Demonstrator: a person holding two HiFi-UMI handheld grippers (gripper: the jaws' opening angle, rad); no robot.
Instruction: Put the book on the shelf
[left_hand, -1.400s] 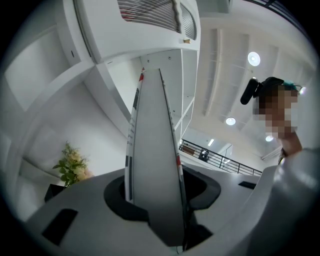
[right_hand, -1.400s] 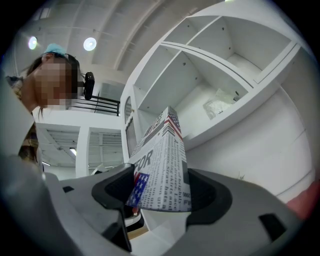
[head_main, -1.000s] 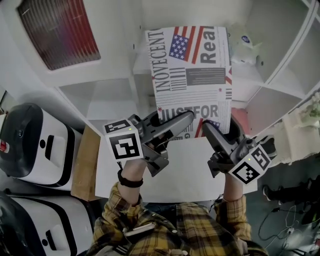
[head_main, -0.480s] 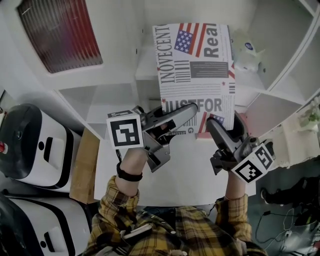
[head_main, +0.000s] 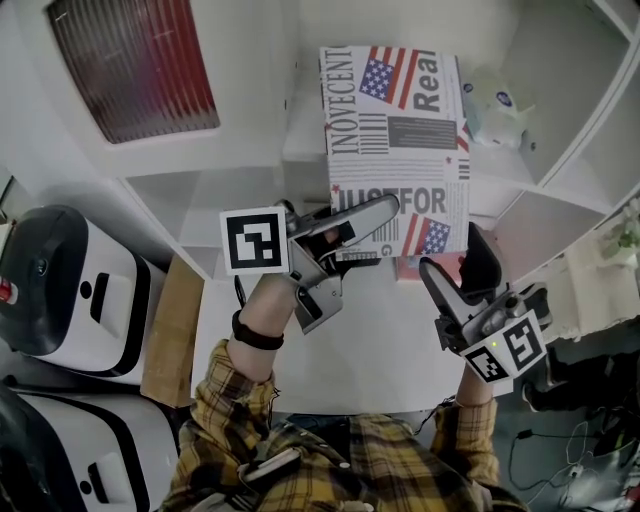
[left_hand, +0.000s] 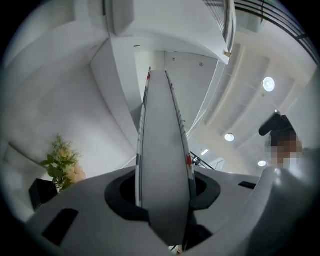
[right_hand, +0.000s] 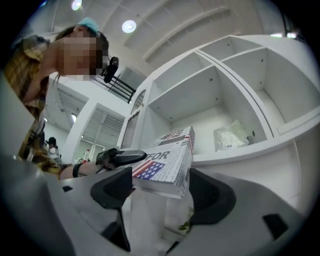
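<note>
The book (head_main: 395, 130), a thick volume with newspaper print and a US flag on its cover, is held up in front of the white cubby shelf (head_main: 250, 190). My left gripper (head_main: 372, 236) is shut on the book's near left edge. In the left gripper view the book (left_hand: 162, 165) stands edge-on, pinched between the jaws of the left gripper (left_hand: 162, 197). My right gripper (head_main: 455, 262) is open just below the book's near right corner. In the right gripper view the book (right_hand: 167, 162) hangs ahead of the right gripper (right_hand: 162, 192), whose pads stand wide apart and clear of it.
A crumpled plastic bag (head_main: 495, 100) lies in the shelf compartment to the right of the book. A white tabletop (head_main: 380, 340) is under the grippers. White machines (head_main: 60, 290) and a wooden board (head_main: 170, 330) stand at the left. Flowers (head_main: 625, 225) show at the right edge.
The book and the left gripper have moved up and right, closer to the shelf. The right gripper has dropped back from the book's lower edge.
</note>
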